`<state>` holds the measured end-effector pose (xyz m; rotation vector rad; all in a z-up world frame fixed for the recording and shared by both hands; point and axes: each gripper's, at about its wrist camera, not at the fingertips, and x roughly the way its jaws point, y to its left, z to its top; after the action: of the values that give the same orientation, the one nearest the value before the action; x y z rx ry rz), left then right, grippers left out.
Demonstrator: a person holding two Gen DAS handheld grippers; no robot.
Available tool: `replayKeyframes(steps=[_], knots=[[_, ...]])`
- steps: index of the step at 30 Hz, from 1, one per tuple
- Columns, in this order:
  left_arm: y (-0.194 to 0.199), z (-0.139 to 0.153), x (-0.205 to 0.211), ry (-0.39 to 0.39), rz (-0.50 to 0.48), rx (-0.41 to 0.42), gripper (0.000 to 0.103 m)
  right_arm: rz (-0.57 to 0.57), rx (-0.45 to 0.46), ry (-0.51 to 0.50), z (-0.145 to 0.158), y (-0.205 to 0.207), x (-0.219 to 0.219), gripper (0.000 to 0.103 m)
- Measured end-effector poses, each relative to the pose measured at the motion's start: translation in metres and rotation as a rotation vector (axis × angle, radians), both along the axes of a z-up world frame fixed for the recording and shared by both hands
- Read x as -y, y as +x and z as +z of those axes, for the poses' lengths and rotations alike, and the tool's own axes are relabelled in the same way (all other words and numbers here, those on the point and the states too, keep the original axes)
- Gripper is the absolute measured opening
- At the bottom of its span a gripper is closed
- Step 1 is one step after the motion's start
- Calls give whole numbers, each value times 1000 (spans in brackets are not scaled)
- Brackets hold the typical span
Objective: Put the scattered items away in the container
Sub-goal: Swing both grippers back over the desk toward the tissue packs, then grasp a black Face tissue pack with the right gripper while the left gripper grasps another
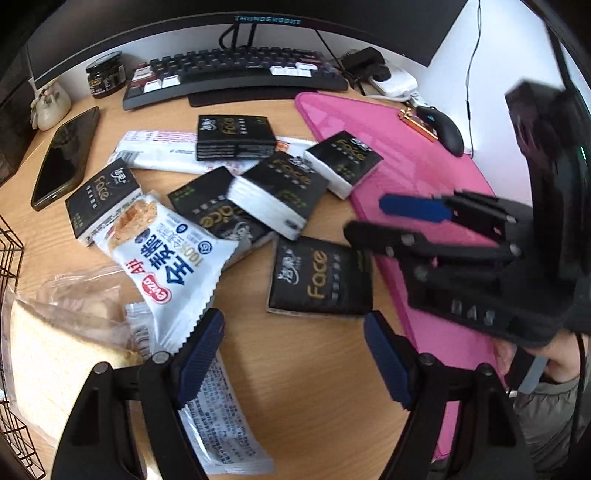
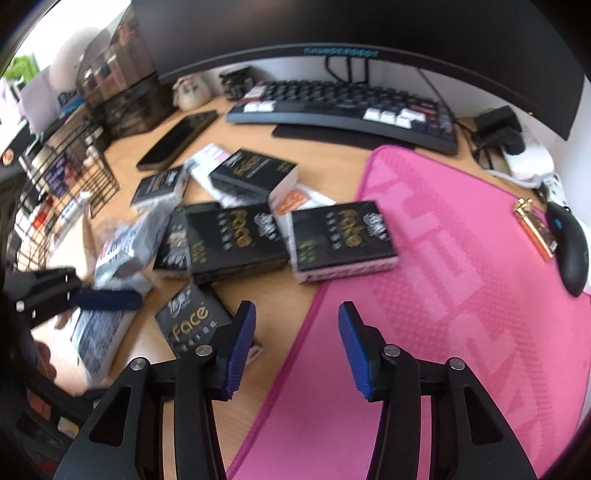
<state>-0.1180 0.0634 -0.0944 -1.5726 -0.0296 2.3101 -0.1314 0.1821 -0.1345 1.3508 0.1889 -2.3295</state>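
Several black "Face" tissue packs lie scattered on the wooden desk; one pack (image 1: 321,277) lies just beyond my left gripper (image 1: 291,332), which is open over bare wood. A white snack packet (image 1: 173,258), bagged bread (image 1: 55,350) and a flat white packet (image 1: 221,424) lie to its left. My right gripper (image 2: 297,314) is open over the edge of the pink mat (image 2: 461,258), nothing between its pads; a tissue pack (image 2: 192,321) lies beside its left finger. Two more packs (image 2: 236,236) (image 2: 343,236) lie ahead. The black wire basket (image 2: 74,166) stands at the far left.
A keyboard (image 1: 236,74) and a monitor (image 1: 266,18) close off the back. A phone (image 1: 66,158), a dark jar (image 1: 105,74) and a small figurine (image 1: 48,107) stand at the back left. A mouse (image 2: 570,251) and a gold object (image 2: 535,229) lie on the mat's right side.
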Motion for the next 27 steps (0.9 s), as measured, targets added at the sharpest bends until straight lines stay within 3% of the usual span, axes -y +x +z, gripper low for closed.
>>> replayKeyframes(steps=[11,16,22,26,27], knots=[[1,5,9,3,17,-5,80,51,52,-46,0,45,-5,44],[-7,4,-3,-12,11,-2,80,-21,-6,-34,17,47,-26,44],[-24,-8,-12,-28,35,20,80,-50,-2,-34,18,41,-44,44],[-27,-11,-20,-89,35,-36,80,-62,9,-44,13,37,-51,44],[-26,-11,-20,-96,33,-45,75,-66,8,-45,13,35,-52,44]])
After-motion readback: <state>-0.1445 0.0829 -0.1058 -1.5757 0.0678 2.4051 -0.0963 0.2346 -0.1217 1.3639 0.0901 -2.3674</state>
